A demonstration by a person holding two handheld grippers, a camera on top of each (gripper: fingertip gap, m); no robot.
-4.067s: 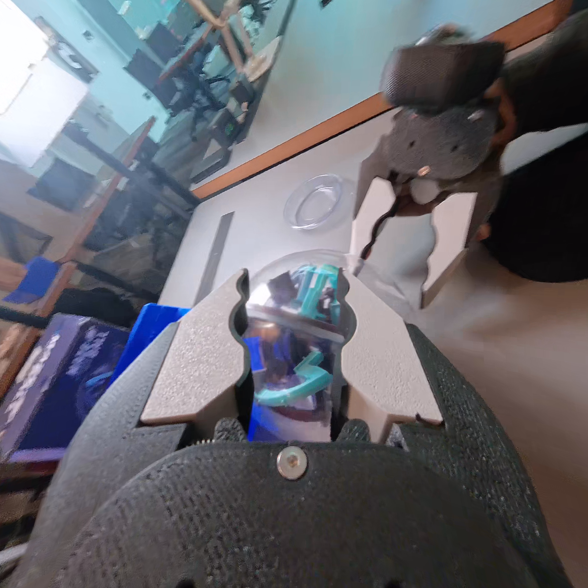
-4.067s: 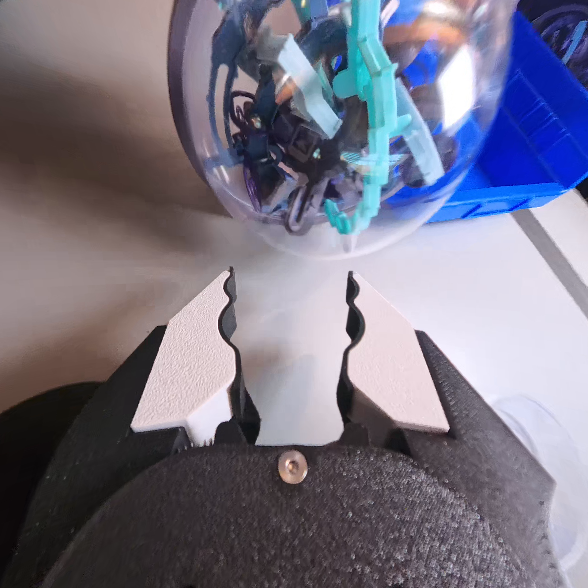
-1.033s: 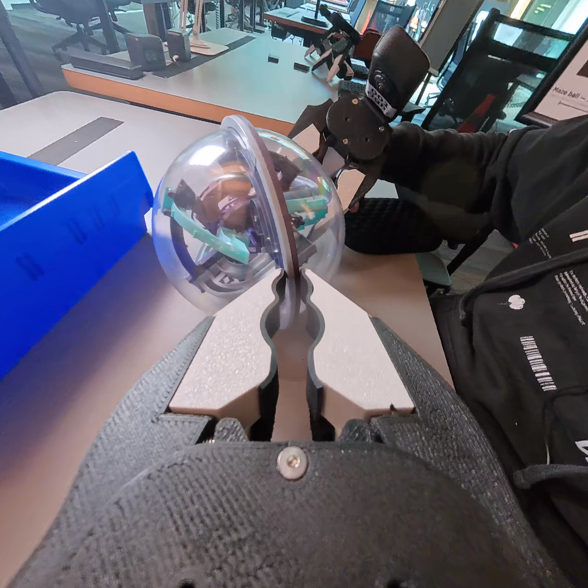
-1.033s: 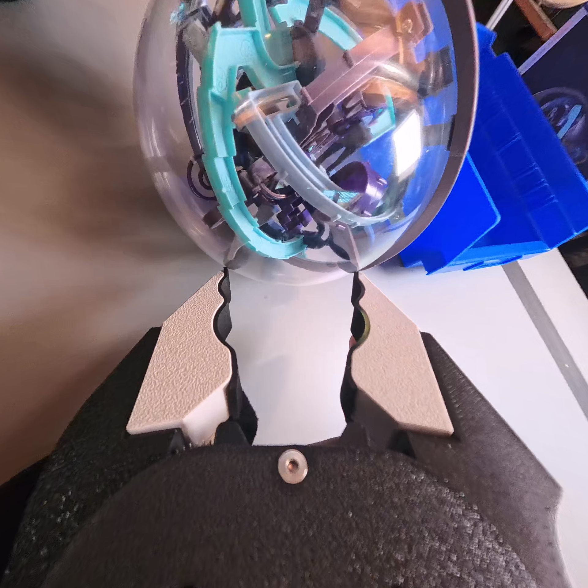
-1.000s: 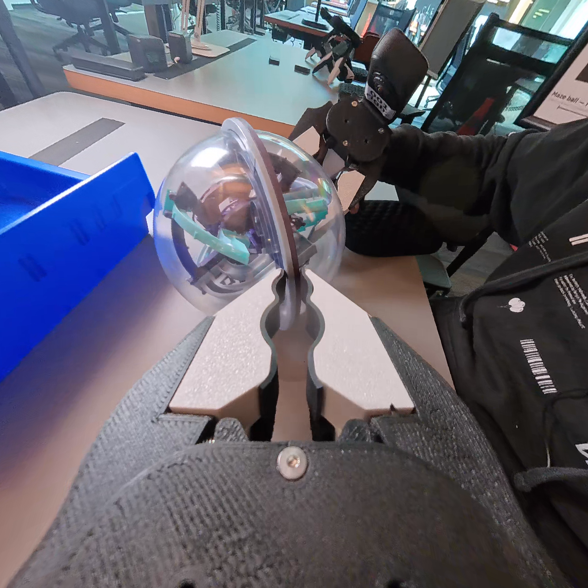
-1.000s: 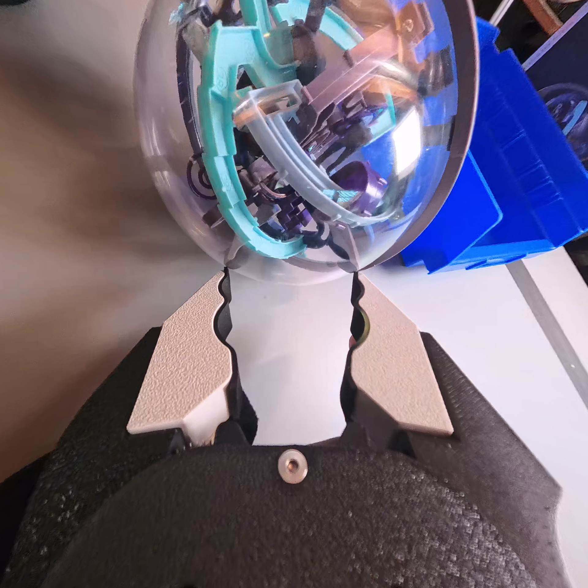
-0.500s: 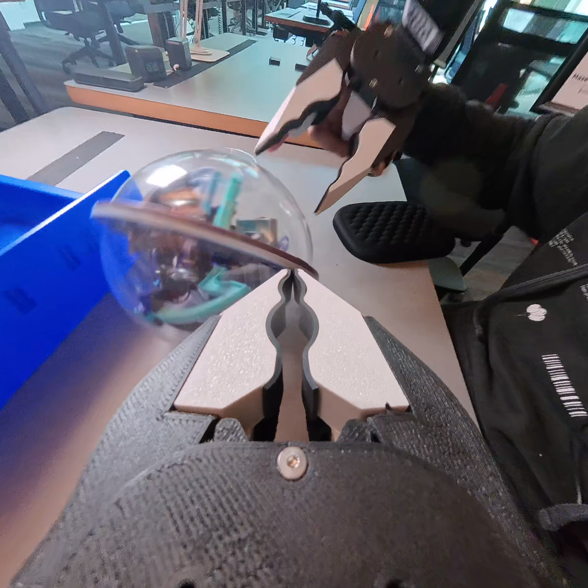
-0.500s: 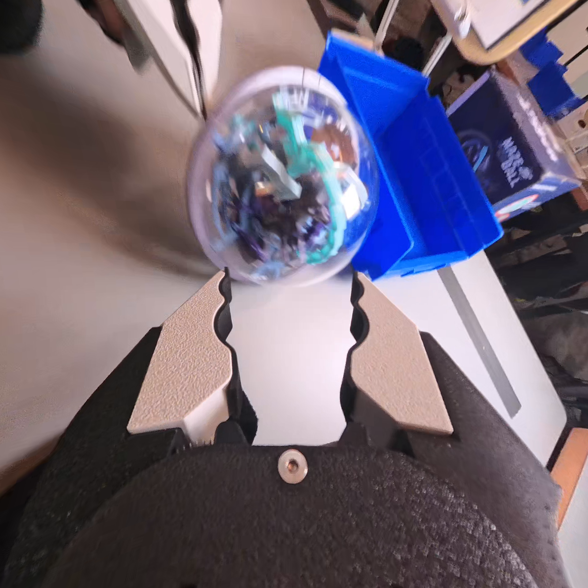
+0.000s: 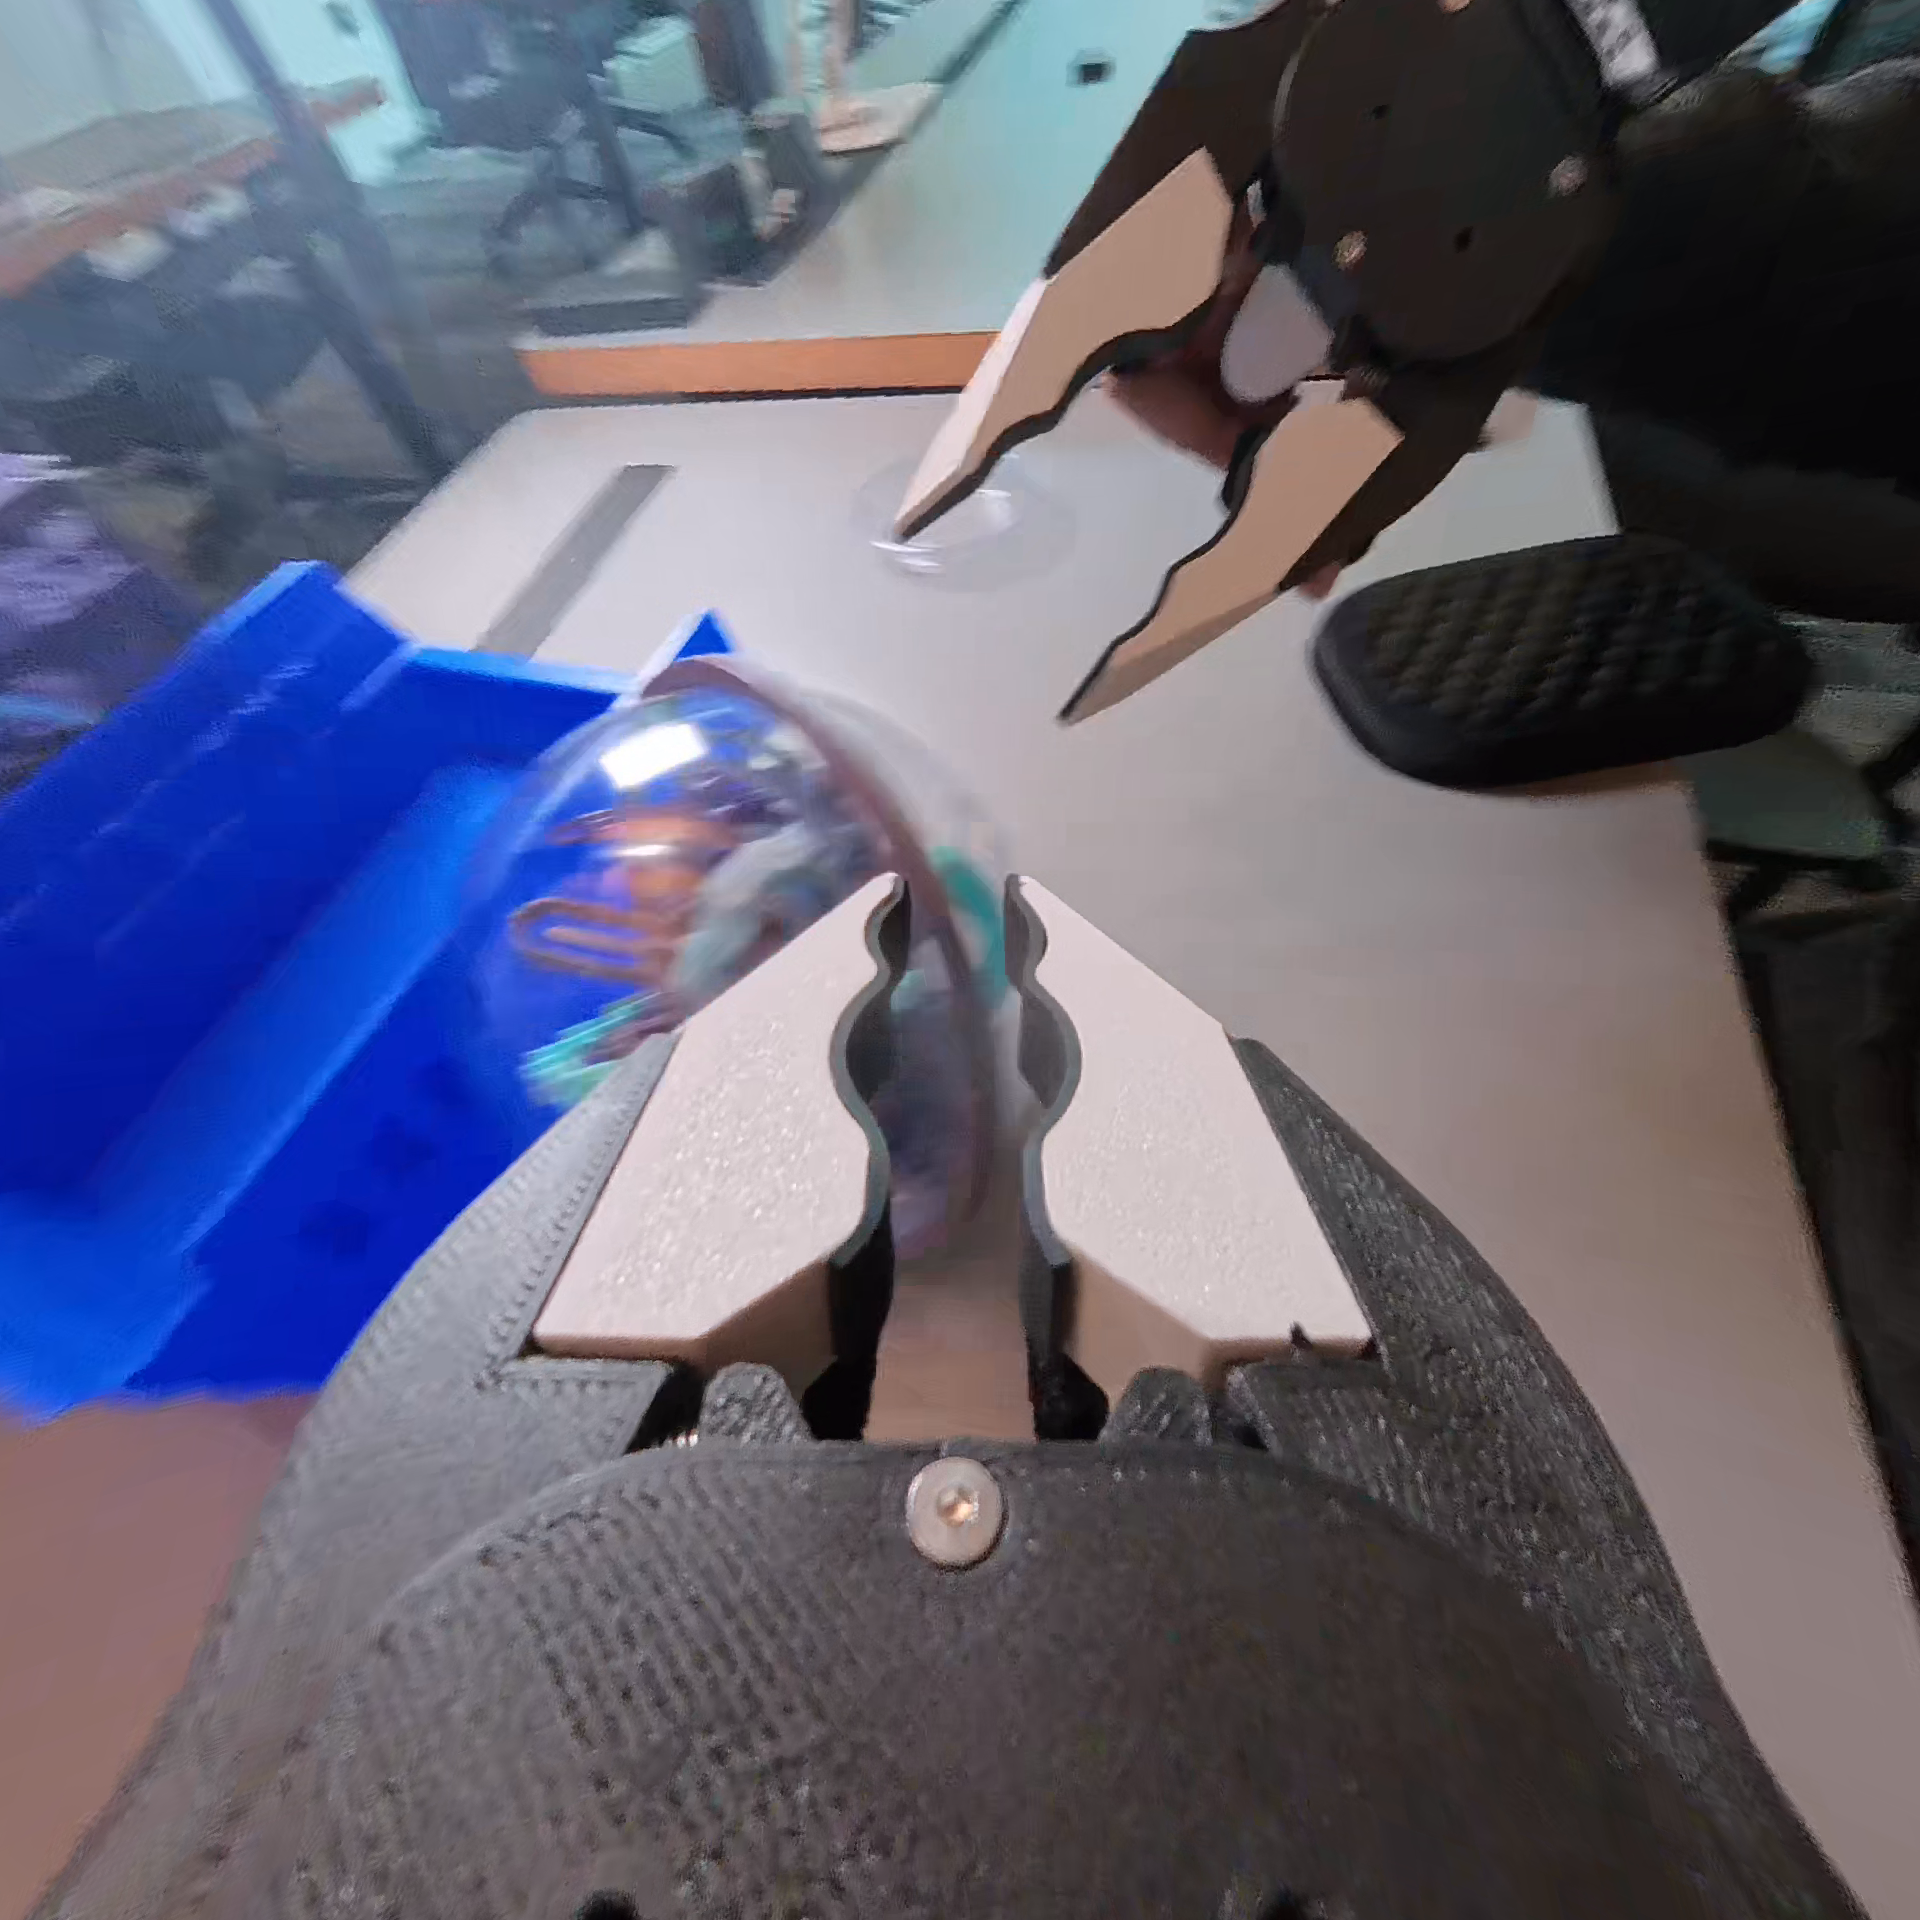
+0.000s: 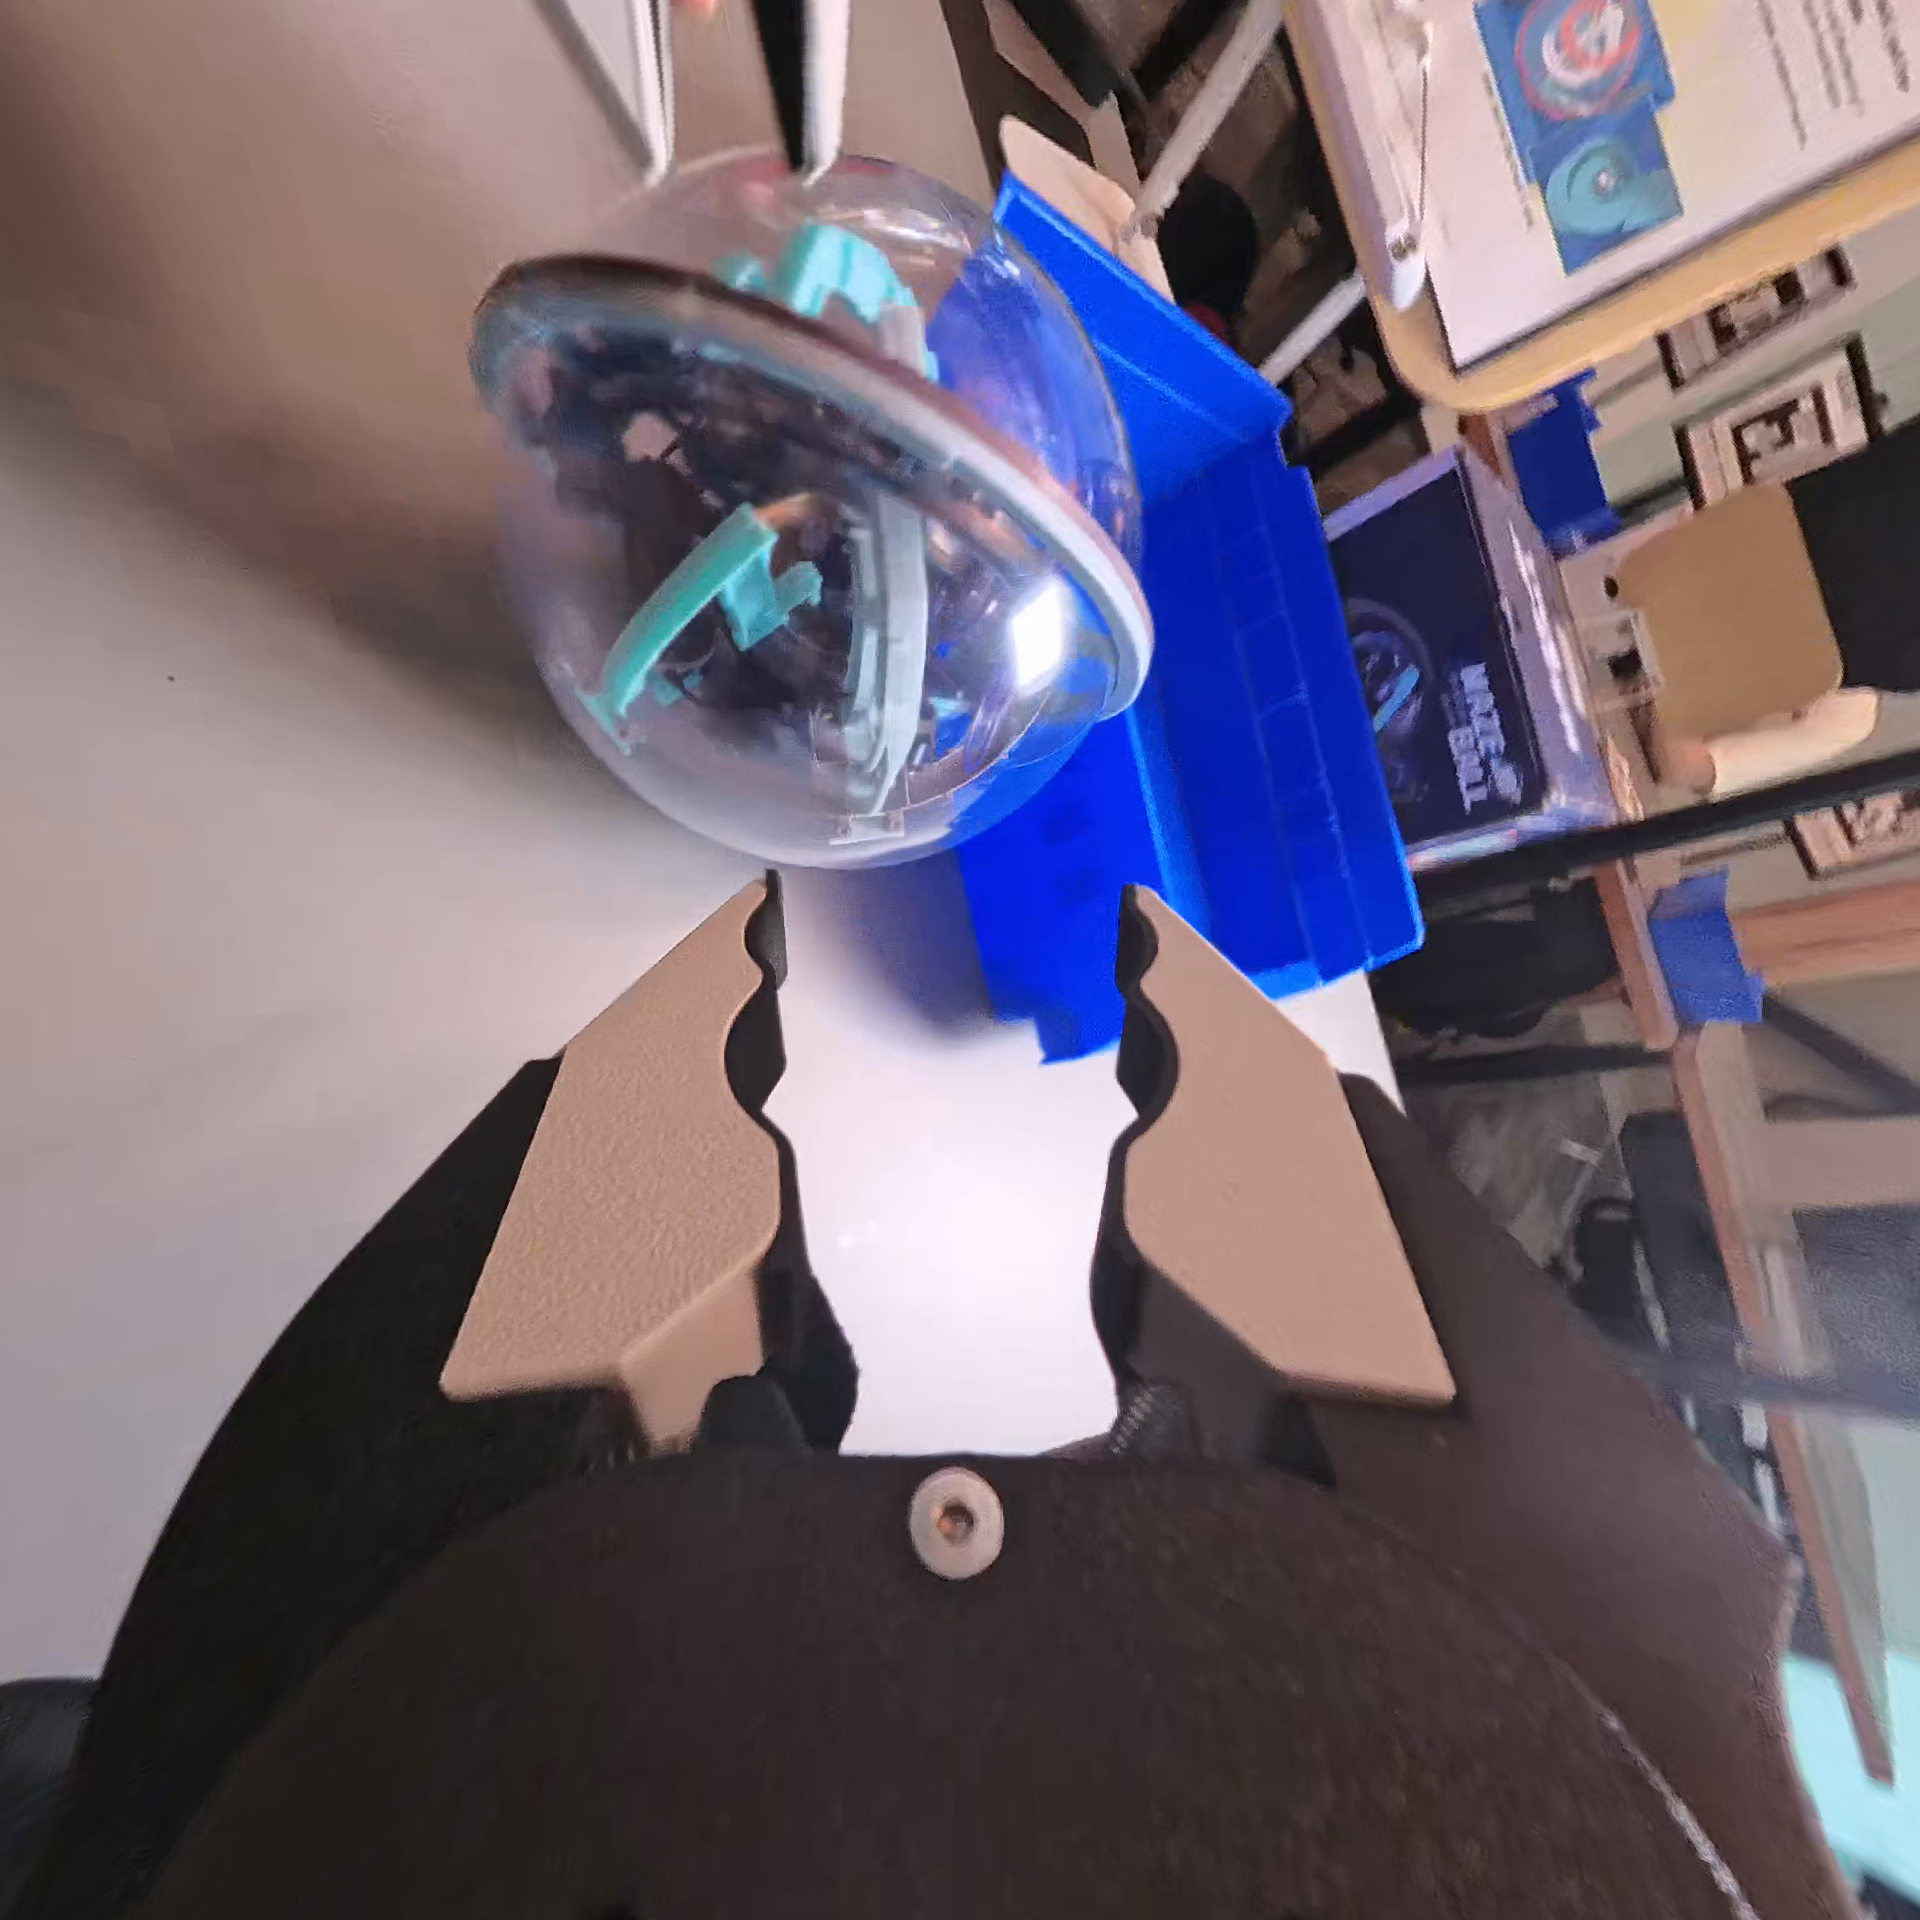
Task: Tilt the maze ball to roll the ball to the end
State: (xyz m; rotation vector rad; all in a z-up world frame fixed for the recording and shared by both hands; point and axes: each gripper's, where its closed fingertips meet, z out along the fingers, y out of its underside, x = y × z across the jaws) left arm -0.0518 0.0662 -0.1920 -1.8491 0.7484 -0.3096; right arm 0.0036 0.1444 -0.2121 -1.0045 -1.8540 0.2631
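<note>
The maze ball (image 9: 707, 862) is a clear sphere with teal and purple tracks inside and a dark rim around its middle. My left gripper (image 9: 956, 894) is shut on it, with the rim running between the jaws. In the right wrist view the maze ball (image 10: 810, 520) hangs above the table, and the left gripper's fingers (image 10: 665, 94) meet it at the top. My right gripper (image 10: 951, 904) is open and empty, its tips just short of the ball. It also shows in the left wrist view (image 9: 987, 623), raised over the table. The small ball inside is blurred and I cannot find it.
A blue bin (image 9: 260, 935) stands right beside the ball on the pale table (image 9: 1351, 935). A clear round dish (image 9: 1029, 509) lies farther back. A black armrest (image 9: 1558, 665) is at the table's right edge. A dark blue box (image 10: 1455, 675) sits beyond the blue bin (image 10: 1247, 727).
The left gripper has turned, so the ball's rim swung from lying flat to nearly upright and deeper between slightly wider jaws. The right gripper stayed open and twisted a little.
</note>
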